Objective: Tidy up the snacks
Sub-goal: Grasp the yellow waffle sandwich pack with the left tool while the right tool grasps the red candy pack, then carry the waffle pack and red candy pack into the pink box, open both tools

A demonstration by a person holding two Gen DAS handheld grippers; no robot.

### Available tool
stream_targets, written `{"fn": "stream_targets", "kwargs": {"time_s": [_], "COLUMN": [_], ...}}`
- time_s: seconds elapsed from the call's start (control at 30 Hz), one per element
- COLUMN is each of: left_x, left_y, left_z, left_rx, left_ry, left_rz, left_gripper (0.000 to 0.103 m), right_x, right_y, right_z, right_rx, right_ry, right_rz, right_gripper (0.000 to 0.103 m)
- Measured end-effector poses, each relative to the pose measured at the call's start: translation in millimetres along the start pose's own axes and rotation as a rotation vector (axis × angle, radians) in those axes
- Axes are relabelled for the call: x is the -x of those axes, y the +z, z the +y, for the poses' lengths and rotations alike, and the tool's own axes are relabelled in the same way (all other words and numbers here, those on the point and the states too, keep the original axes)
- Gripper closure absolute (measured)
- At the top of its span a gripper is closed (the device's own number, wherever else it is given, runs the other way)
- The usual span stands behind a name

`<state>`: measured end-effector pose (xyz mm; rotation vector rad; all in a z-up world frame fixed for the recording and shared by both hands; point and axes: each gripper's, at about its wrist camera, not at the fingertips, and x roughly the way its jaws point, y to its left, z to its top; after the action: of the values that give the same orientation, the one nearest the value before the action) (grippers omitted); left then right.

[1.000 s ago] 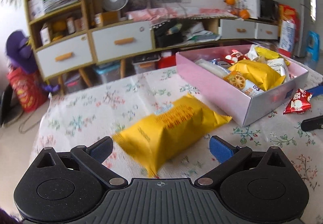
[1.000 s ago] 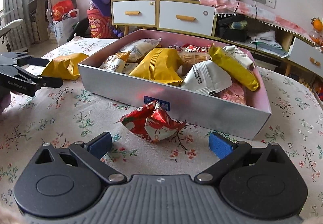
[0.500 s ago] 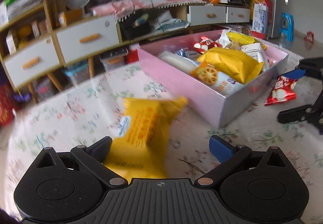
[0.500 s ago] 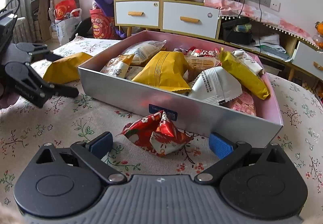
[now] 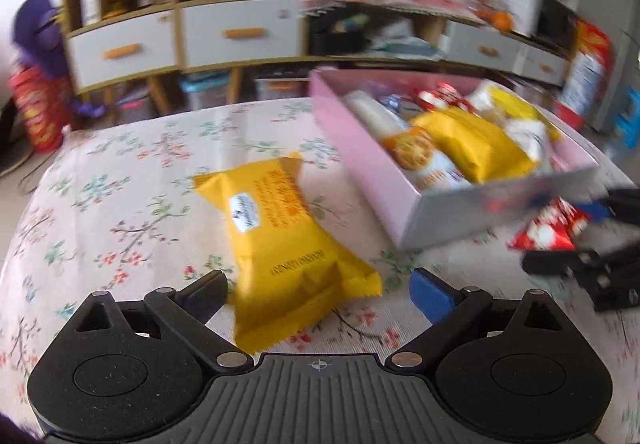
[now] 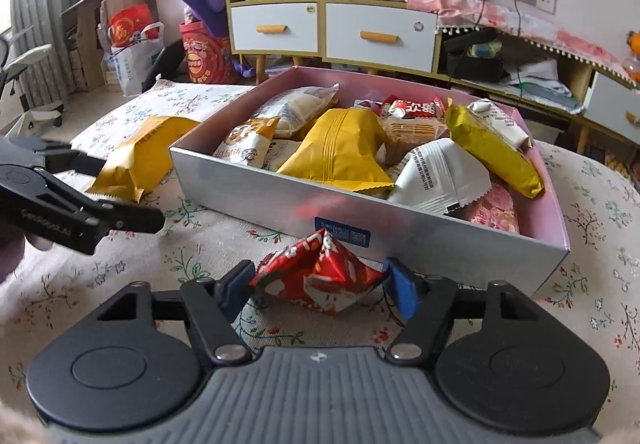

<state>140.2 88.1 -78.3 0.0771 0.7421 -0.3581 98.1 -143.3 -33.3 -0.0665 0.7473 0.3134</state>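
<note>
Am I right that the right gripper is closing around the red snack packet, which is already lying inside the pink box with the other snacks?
Not quite. The red snack packet is not inside the pink box; it lies on the floral tablecloth just in front of the box's near wall. The right wrist view shows this, with the packet between the jaws of the right gripper, which have just been closing.
</note>
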Motion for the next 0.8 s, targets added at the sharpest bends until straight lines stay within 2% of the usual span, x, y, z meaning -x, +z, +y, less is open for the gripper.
{"fn": "stream_targets", "kwargs": {"time_s": [0.07, 0.13, 0.2, 0.3, 0.5, 0.8], "left_x": [0, -1, -3, -3, 8, 40], "left_y": [4, 8, 12, 14, 12, 5], "left_z": [1, 4, 6, 9, 7, -1], "left_rx": [0.04, 0.086, 0.119, 0.163, 0.217, 0.306], "left_ry": [0.028, 0.054, 0.066, 0.089, 0.119, 0.123], "left_rz": [-0.01, -0.012, -0.007, -0.003, 0.032, 0.039], "left_gripper": [0.012, 0.021, 0.04, 0.053, 0.062, 0.067], "right_x": [0, 0, 0, 2, 8, 24], "right_y": [1, 2, 1, 1, 2, 7], "right_z": [-1, -2, -2, -1, 0, -1], "right_rx": [-0.017, -0.024, -0.025, -0.021, -0.026, -0.061], "right_ry": [0.001, -0.001, -0.003, 0.001, 0.007, 0.021], "right_rz": [0.005, 0.008, 0.012, 0.019, 0.024, -0.005], "right_gripper": [0.04, 0.043, 0.044, 0.049, 0.054, 0.055]}}
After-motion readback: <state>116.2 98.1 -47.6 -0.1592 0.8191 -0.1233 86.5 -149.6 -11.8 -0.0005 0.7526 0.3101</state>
